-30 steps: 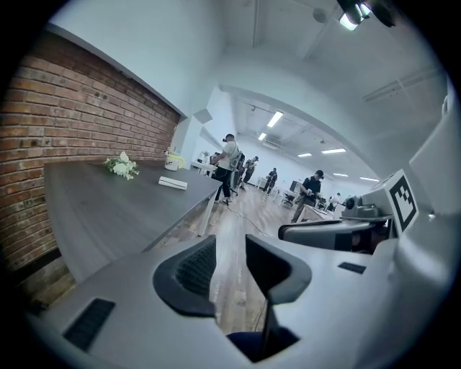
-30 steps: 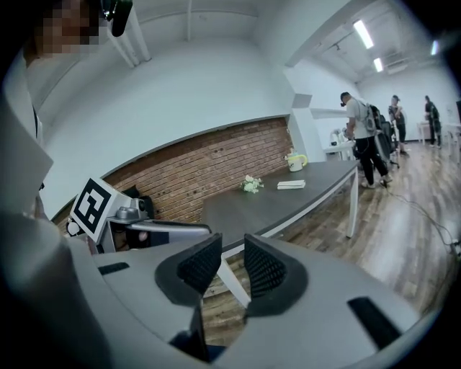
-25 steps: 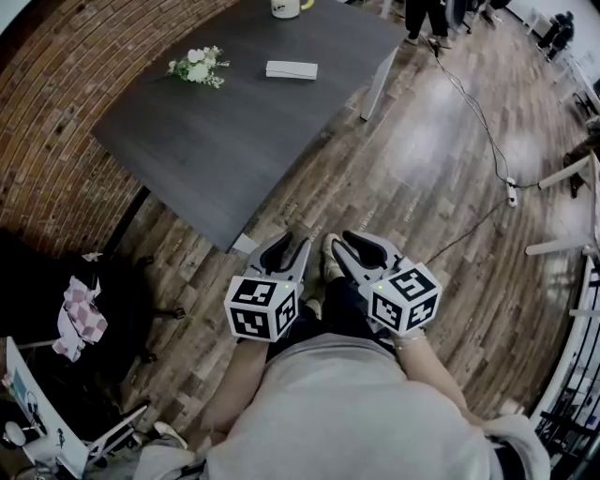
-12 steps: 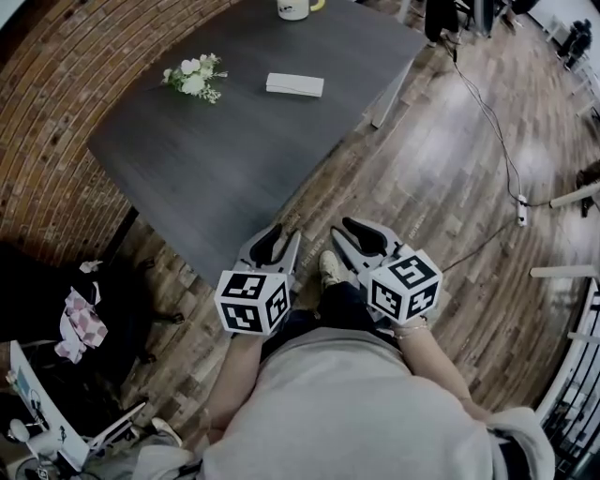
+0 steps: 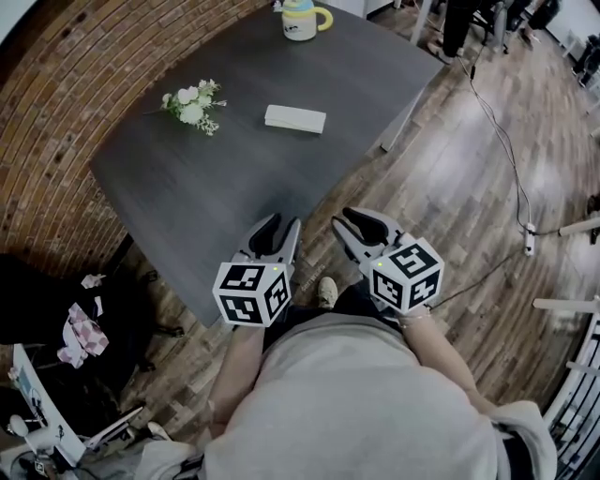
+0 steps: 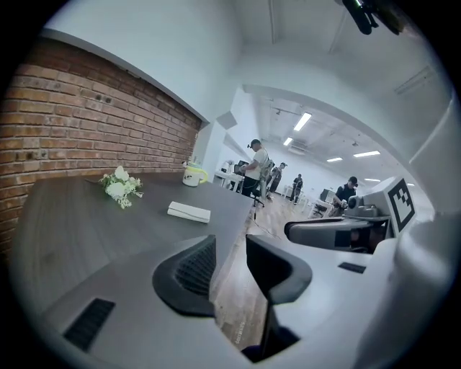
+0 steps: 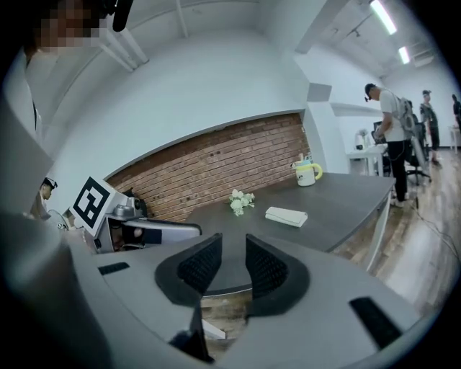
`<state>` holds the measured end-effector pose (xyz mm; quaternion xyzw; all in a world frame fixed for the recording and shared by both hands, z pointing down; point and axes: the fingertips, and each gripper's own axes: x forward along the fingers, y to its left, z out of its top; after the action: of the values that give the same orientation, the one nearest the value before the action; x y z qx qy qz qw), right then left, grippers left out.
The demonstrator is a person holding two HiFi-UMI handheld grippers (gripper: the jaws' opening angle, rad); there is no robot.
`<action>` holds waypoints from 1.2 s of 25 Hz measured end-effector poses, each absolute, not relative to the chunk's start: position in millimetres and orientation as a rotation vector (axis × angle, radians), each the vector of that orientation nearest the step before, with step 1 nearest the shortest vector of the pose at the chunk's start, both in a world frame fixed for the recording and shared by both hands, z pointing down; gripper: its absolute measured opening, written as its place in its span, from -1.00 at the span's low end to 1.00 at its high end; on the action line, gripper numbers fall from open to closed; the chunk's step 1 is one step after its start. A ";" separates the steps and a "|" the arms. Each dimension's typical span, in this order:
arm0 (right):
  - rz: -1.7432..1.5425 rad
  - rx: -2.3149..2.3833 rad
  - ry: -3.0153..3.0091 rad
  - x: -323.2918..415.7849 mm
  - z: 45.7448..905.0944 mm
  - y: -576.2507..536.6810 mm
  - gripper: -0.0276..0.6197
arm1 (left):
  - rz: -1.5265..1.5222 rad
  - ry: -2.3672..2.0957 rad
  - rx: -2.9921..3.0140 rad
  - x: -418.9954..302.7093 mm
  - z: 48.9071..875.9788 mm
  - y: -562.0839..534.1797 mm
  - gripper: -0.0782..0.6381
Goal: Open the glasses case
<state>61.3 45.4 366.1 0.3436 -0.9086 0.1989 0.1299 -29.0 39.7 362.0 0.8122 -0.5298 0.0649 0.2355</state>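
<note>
Glasses case [image 5: 295,119]: a pale, flat, oblong box lying flat on the dark table [image 5: 234,178], beside the sprig of white flowers [image 5: 194,101] and nearer the person than the mug [image 5: 300,19] at the far end. It is well apart from both grippers, which hover side by side over the table's near corner. Left gripper [image 5: 283,225]: jaws moderately apart, with nothing between them. Right gripper [image 5: 343,220]: jaws set at a narrower gap, likewise empty. The case looks like a light, rigid shell, so on this smooth top it would probably slide or tip if pushed from one side only. A sound hold would pin the lower half across its short width with one gripper while the other lifts the lid at the seam along the long edge opposite the hinge. From here neither the seam nor the hinge side can be made out, and any clasp is too small to see.
</note>
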 end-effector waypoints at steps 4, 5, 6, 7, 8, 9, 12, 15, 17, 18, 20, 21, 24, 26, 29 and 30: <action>0.580 0.966 -2.646 66.4 368.8 22.5 -0.62 | 0.201 -1.458 2.201 -18.7 368.7 19.1 -0.43; 0.591 0.963 -2.644 67.7 370.3 19.2 -0.62 | 0.208 -1.453 2.199 -16.3 370.0 15.3 -0.44; 0.601 0.961 -2.641 68.8 371.8 16.9 -0.62 | 0.214 -1.449 2.198 -14.5 371.1 11.8 -0.43; 0.608 0.961 -2.640 70.2 373.3 15.5 -0.62 | 0.220 -1.444 2.196 -12.9 372.3 8.8 -0.43; 0.615 0.964 -2.638 72.1 375.1 14.3 -0.62 | 0.227 -1.437 2.195 -11.1 373.7 6.3 -0.43; 0.623 0.971 -2.636 74.6 377.0 12.8 -0.62 | 0.233 -1.426 2.197 -8.6 375.0 4.2 -0.43; 0.659 0.997 -2.626 81.7 383.4 6.5 -0.62 | 0.235 -1.386 2.205 0.0 377.6 0.6 -0.43; 0.686 0.995 -2.622 81.8 387.8 0.2 -0.62 | 0.223 -1.388 2.195 -0.8 379.3 -3.3 -0.43; 0.696 0.991 -2.625 80.2 388.3 -6.5 -0.62 | 0.220 -1.396 2.184 -4.0 380.6 -9.0 -0.43; 0.701 0.991 -2.626 79.7 388.6 -10.1 -0.62 | 0.220 -1.399 2.178 -5.4 381.4 -12.2 -0.43; 0.705 0.987 -2.623 78.2 389.8 -16.9 -0.61 | 0.219 -1.405 2.168 -8.4 383.3 -18.8 -0.43; 0.706 0.984 -2.620 77.5 390.8 -20.0 -0.60 | 0.216 -1.409 2.163 -10.1 384.4 -22.6 -0.43; 0.710 0.978 -2.603 78.1 395.9 -29.8 -0.60 | 0.216 -1.417 2.150 -13.3 387.6 -35.6 -0.43; 0.716 0.976 -2.591 79.9 399.6 -39.7 -0.60 | 0.216 -1.427 2.146 -15.6 388.4 -47.7 -0.43; 0.721 0.974 -2.578 81.2 405.9 -60.4 -0.59 | 0.187 -1.454 2.132 -22.9 390.3 -69.8 -0.43; 0.723 0.971 -2.575 81.0 408.1 -67.9 -0.59 | 0.181 -1.462 2.122 -26.2 392.5 -76.9 -0.43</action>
<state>81.0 -67.9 408.1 0.3377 -0.8950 0.2515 0.1476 -26.2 -76.9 392.5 0.7896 -0.5440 0.0672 0.2756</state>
